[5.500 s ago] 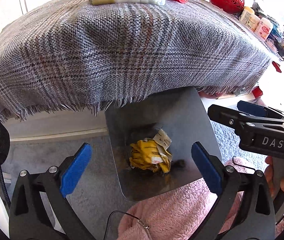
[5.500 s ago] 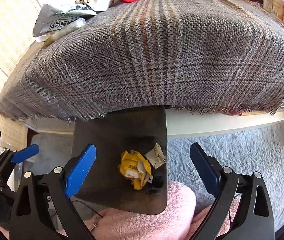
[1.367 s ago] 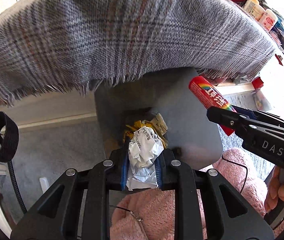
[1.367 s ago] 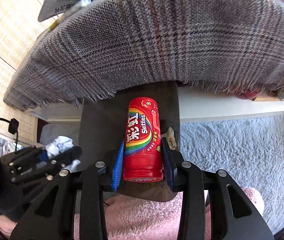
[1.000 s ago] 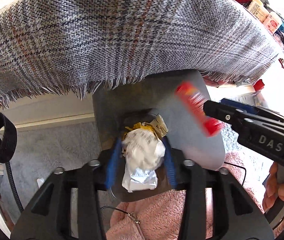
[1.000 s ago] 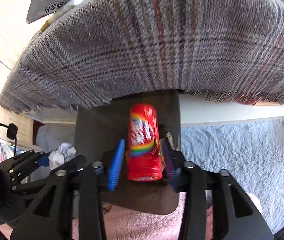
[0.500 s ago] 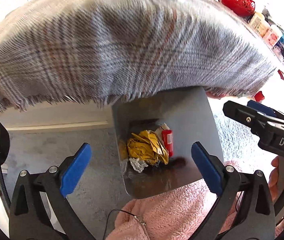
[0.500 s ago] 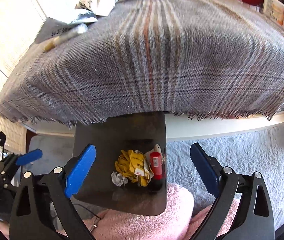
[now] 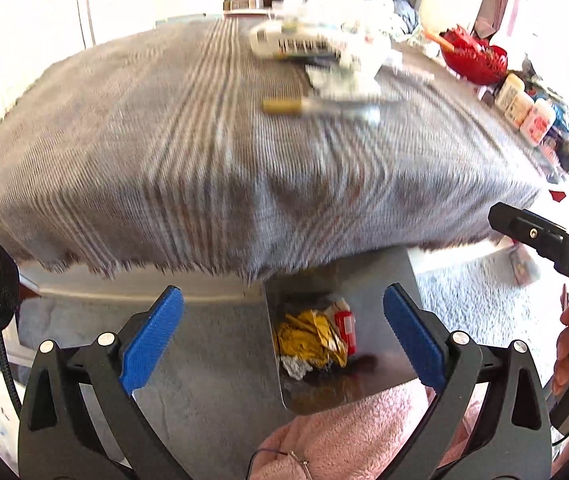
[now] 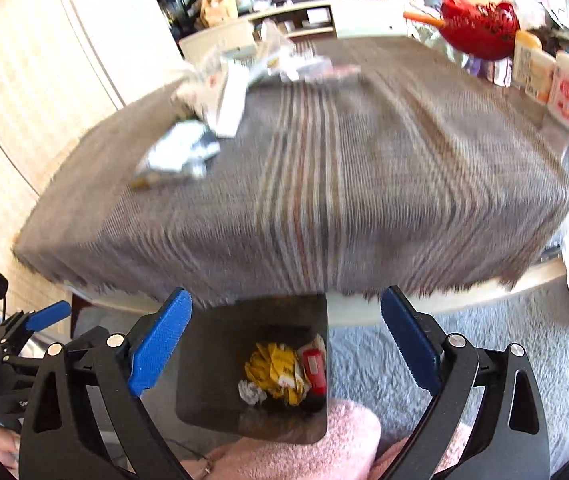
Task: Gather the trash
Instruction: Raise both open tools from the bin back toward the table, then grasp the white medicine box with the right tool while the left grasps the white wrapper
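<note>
Both tools are empty. The left gripper (image 9: 282,334) has its blue-padded jaws spread wide with nothing between them, having just opened; the right gripper (image 10: 284,334) likewise stands spread and empty after just opening. Each hangs above the dark, square-mouthed waste bin (image 9: 394,280) that sits on the grey carpet at the near edge of the table, against the person's pink fleece-clad lap (image 9: 348,436).

Part of the work looks done. Inside the bin lie a crumpled yellow wrapper (image 10: 274,370), a small white paper wad (image 10: 250,392) to its near left, and a red cylindrical candy tube (image 10: 314,368) along the right wall. Those pieces count as collected.

Plenty is left. On the far side of the grey plaid woven cloth (image 9: 164,152) covering the table there is a pile of white packets and wrappers (image 9: 324,52), motion-blurred, with a long pale stick-shaped packet with a yellow end (image 9: 316,106) lying just nearer than it. The right view shows the same litter at far left, including a silvery foil pouch (image 10: 180,152). Exactly how many pieces remain I cannot tell through the blur.

The red openwork basket (image 9: 472,60) and the row of white bottles (image 10: 548,76) at the far right edge seem to be household items rather than trash, so I judge they stay put.
</note>
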A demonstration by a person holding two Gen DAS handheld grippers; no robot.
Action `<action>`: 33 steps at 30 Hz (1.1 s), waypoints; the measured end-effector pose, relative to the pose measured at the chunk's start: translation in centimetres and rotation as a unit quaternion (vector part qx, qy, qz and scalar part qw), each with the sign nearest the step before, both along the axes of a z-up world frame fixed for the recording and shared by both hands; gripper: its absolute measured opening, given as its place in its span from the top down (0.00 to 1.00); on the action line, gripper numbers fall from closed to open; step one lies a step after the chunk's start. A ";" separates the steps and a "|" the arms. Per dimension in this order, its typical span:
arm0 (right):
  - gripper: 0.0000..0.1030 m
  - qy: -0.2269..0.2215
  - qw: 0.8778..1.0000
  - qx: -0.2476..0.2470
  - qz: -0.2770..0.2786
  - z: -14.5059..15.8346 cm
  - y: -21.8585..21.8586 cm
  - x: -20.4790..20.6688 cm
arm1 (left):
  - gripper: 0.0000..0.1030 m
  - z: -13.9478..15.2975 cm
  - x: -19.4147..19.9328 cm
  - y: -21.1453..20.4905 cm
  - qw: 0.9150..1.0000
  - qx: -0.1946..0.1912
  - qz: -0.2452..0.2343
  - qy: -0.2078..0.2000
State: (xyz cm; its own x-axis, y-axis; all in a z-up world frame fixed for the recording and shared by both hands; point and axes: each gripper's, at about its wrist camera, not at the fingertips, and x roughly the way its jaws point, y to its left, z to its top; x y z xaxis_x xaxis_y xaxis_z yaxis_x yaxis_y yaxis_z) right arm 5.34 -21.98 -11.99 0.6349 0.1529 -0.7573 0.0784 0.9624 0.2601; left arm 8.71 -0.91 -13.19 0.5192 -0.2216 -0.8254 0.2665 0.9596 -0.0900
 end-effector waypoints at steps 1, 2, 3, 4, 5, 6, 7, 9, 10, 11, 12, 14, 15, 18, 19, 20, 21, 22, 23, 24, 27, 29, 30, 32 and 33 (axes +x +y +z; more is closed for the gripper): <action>0.07 -0.004 1.000 0.001 0.000 0.4 0.0 0.4 | 0.08 0.3 0.3 0.1 1.000 -0.001 0.001 -0.003; 0.07 -0.007 1.000 -0.001 0.001 0.8 0.0 0.8 | 0.08 0.6 0.6 0.1 1.000 -0.004 0.001 -0.007; 0.07 -0.011 1.000 -0.003 0.002 1.2 0.0 1.2 | 0.08 1.1 1.0 0.1 1.000 -0.006 0.003 -0.010; 0.07 -0.013 1.000 -0.007 0.003 1.5 0.2 1.6 | 0.08 1.1 1.3 0.0 1.000 -0.007 0.004 -0.012; 0.07 -0.015 1.000 -0.009 0.006 1.8 0.3 2.1 | 0.08 1.4 1.6 0.0 1.000 -0.008 0.005 -0.015; 0.07 -0.017 1.000 -0.009 0.008 1.9 0.5 2.5 | 0.08 1.7 2.0 0.0 1.000 -0.009 0.007 -0.019; 0.07 -0.019 1.000 -0.008 0.010 2.1 0.6 3.1 | 0.08 1.8 2.3 0.0 1.000 -0.008 0.008 -0.020; 0.07 -0.021 1.000 -0.005 0.014 2.4 0.9 4.2 | 0.08 2.1 3.1 0.2 1.000 -0.008 0.010 -0.023; 0.07 -0.023 1.000 -0.004 0.016 2.6 1.1 4.8 | 0.08 2.2 3.6 0.2 1.000 -0.009 0.012 -0.023; 0.07 -0.025 1.000 -0.004 0.018 2.8 1.2 5.5 | 0.08 2.4 4.1 0.3 1.000 -0.010 0.013 -0.024; 0.07 -0.028 0.999 -0.003 0.020 3.0 1.3 6.0 | 0.08 2.5 4.4 0.3 1.000 -0.011 0.013 -0.025; 0.07 -0.031 0.999 0.000 0.024 3.4 1.4 7.2 | 0.08 2.9 5.2 0.1 0.999 -0.015 0.011 -0.029; 0.07 -0.032 0.999 0.002 0.025 3.5 1.4 8.1 | 0.08 3.1 5.5 -0.1 0.999 -0.016 0.009 -0.030; 0.07 -0.030 0.999 0.008 0.028 3.7 1.1 10.4 | 0.08 3.6 6.4 -1.3 0.999 -0.022 -0.009 -0.032; 0.07 -0.028 0.999 0.010 0.029 3.7 1.0 11.3 | 0.08 3.8 6.7 -1.7 0.999 -0.022 -0.016 -0.032; 0.07 -0.027 0.999 0.011 0.029 3.7 0.8 11.9 | 0.08 3.9 6.9 -2.2 0.999 -0.021 -0.023 -0.034; 0.07 -0.026 0.999 0.012 0.028 3.7 0.6 12.7 | 0.08 4.1 7.2 -2.9 0.999 -0.021 -0.031 -0.037; 0.07 -0.025 0.999 0.014 0.029 3.6 0.5 13.3 | 0.08 4.3 7.5 -3.5 0.998 -0.021 -0.038 -0.038; 0.07 -0.024 0.999 0.018 0.031 3.6 0.4 13.9 | 0.08 4.3 7.7 -4.0 0.998 -0.020 -0.042 -0.039; 0.07 -0.022 0.999 0.022 0.033 3.5 0.3 14.6 | 0.08 4.3 8.1 -4.6 0.998 -0.021 -0.047 -0.039; 0.07 -0.017 0.999 0.027 0.042 3.1 0.3 16.3 | 0.08 4.2 8.8 -6.1 0.997 -0.022 -0.059 -0.038; 0.07 -0.014 0.998 0.029 0.050 2.6 0.6 17.3 | 0.08 3.8 9.3 -6.9 0.997 -0.017 -0.064 -0.037; 0.07 -0.012 0.998 0.031 0.053 2.4 0.7 17.8 | 0.08 3.6 9.5 -7.2 0.997 -0.013 -0.064 -0.037; 0.07 -0.007 0.997 0.038 0.060 1.8 1.1 18.7 | 0.09 3.0 10.0 -7.6 0.997 -0.006 -0.064 -0.033; 0.07 -0.006 0.997 0.040 0.063 1.6 1.2 19.2 | 0.10 2.7 10.3 -7.8 0.997 -0.004 -0.065 -0.030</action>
